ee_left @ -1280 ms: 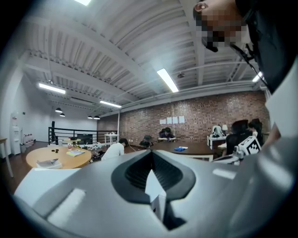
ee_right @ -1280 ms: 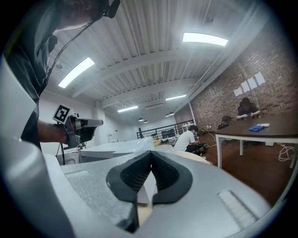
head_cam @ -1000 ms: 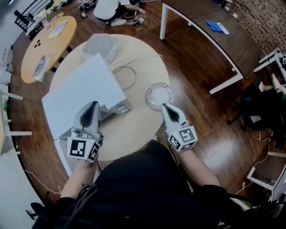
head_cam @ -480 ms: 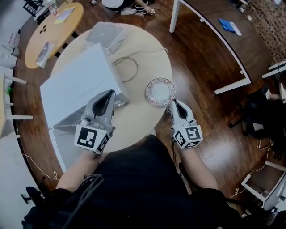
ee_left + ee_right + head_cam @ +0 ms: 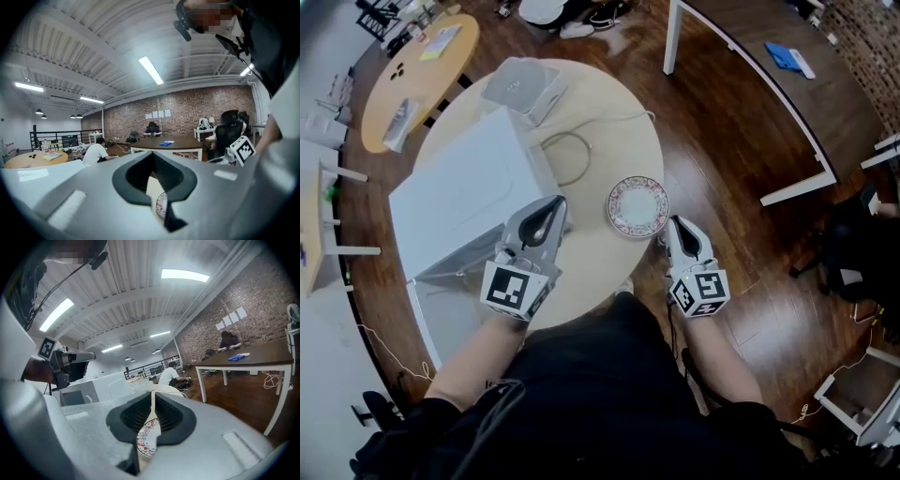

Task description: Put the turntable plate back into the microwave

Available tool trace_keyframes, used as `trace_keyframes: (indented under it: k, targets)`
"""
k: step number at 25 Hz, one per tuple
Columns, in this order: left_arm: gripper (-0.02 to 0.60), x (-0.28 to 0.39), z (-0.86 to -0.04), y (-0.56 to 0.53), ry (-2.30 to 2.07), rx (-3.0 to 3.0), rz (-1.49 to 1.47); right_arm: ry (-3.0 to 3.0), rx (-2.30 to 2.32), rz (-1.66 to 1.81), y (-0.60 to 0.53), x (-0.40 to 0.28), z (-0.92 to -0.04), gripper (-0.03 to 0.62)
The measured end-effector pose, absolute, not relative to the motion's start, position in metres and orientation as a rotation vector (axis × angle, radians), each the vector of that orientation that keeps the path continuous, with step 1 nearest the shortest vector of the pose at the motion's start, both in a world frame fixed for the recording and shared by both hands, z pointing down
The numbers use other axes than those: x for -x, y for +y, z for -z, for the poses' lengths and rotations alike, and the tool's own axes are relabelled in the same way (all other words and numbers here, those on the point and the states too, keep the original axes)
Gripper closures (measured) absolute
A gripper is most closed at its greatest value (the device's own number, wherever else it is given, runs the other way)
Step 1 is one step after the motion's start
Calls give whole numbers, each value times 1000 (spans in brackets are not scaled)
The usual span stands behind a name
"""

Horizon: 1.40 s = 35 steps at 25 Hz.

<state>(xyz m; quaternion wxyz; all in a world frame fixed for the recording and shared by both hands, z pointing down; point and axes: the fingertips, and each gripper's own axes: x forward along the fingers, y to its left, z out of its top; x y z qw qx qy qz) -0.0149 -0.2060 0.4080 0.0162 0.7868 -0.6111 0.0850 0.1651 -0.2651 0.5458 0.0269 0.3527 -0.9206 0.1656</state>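
With the turntable plate (image 5: pixel 637 206) not yet lifted from the right edge of the tabletop (image 5: pixel 609 122), outside the microwave (image 5: pixel 459 197), your right gripper (image 5: pixel 676 227), jaws just cracking apart and empty, sits beside it and your left gripper (image 5: pixel 553 206) is clenched empty, so grasping and insertion remain.

White plate (image 5: pixel 637 206) — red floral rim — white microwave (image 5: pixel 464 197).

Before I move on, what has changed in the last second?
The left gripper moved right along the microwave toward the plate. The right gripper drew back off the plate's rim, its jaws just opening a crack, with nothing between them. Plate and microwave stayed put on the table.
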Motion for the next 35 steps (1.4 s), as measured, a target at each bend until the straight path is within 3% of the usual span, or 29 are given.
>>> trace_keyframes:
  k: [16,35]
  targets:
    - [577,6,-418,-239,-1877,-2405,-266,-2726,-1062,-672,-286,-164,-611,492]
    - [577,-38,-436,-271,-1723,-2429,-223,-2575,-1086,-777,-308,-168,-662,441]
